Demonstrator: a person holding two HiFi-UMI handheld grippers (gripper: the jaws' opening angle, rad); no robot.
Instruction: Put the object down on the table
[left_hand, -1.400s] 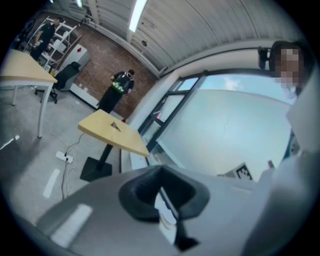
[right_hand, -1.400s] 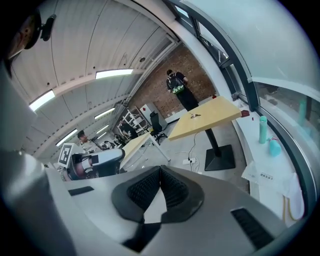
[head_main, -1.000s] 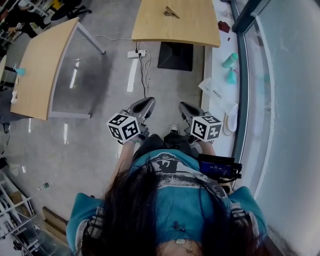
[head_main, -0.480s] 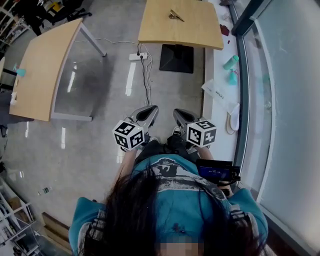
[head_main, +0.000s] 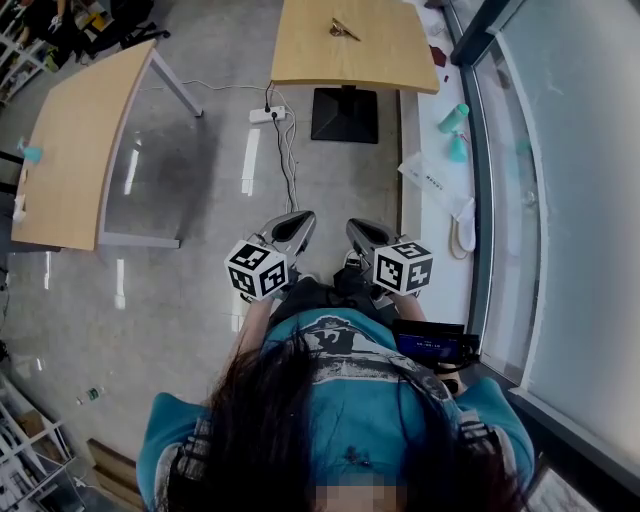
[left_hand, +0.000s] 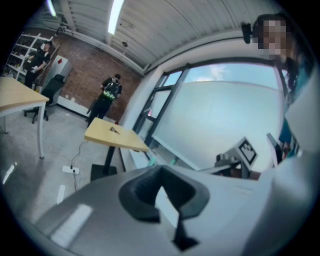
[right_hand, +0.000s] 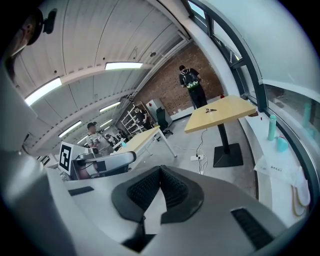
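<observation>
Object (head_main: 343, 30) on square pale-wood table (head_main: 385, 58), left hand-held gripper (left_hand: 161, 169) and right hand-held gripper (right_hand: 160, 168) pressed together

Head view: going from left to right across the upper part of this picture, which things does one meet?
Long wooden table → white power strip → black table base → teal bottle → window glass.

I'm looking into an open-plan office or lab: wooden desks (head_main: 70, 150) standing on a concrete floor (head_main: 190, 290), brick wall (right_hand: 170, 92), shelving (left_hand: 20, 45), strip lights (right_hand: 122, 65).
</observation>
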